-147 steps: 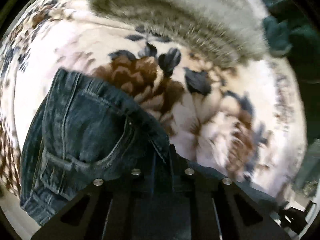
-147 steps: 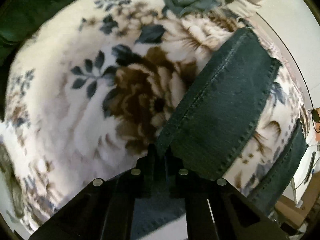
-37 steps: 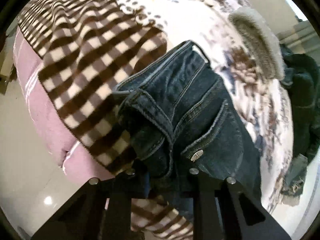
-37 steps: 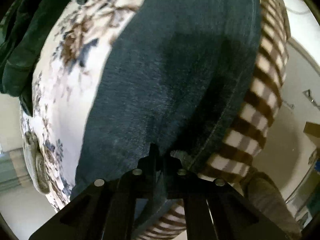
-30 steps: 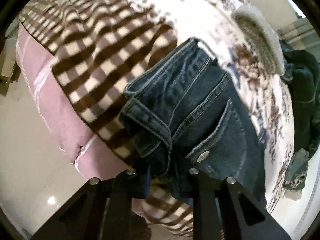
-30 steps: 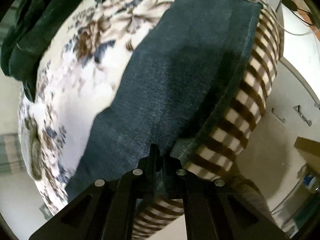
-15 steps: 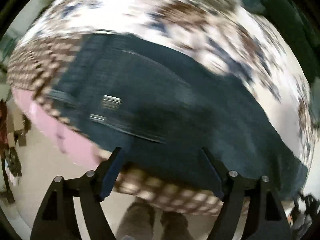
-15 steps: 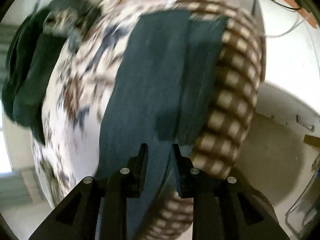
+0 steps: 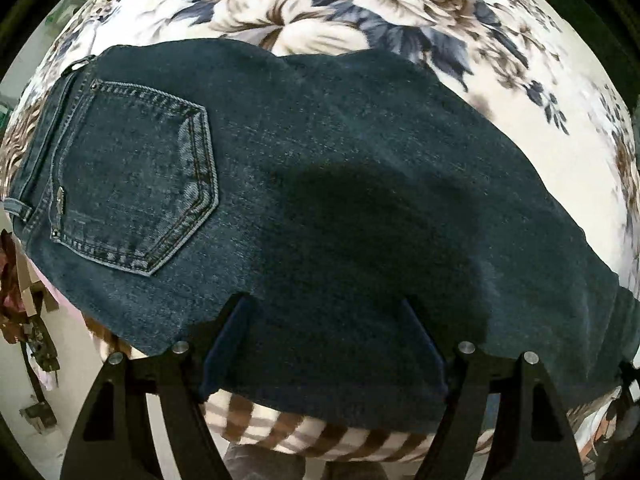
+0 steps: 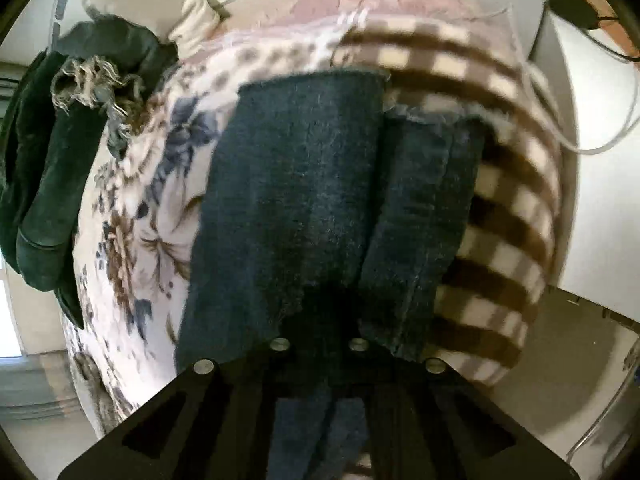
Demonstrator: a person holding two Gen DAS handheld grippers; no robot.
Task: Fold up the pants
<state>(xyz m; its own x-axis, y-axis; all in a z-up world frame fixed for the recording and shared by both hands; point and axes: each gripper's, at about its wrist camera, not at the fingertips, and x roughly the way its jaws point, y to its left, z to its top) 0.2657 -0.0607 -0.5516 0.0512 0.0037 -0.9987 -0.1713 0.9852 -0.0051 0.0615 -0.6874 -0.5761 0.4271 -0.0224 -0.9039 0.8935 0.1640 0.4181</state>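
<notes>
We note the dark jeans (image 9: 320,184) lying flat on the floral blanket (image 9: 360,8), back pocket up. Left gripper (image 9: 324,304) spread wide, empty above the denim. Right gripper (image 10: 320,332) closed, apparently pinching denim, though shadow obscures this. Denim looks heavy, stiff; best gripped at hems or waistband.

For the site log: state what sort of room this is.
Probably a bedroom at home. The jeans lie on a floral blanket spread over a bed, with a checked blanket and dark clothing beside them.
</notes>
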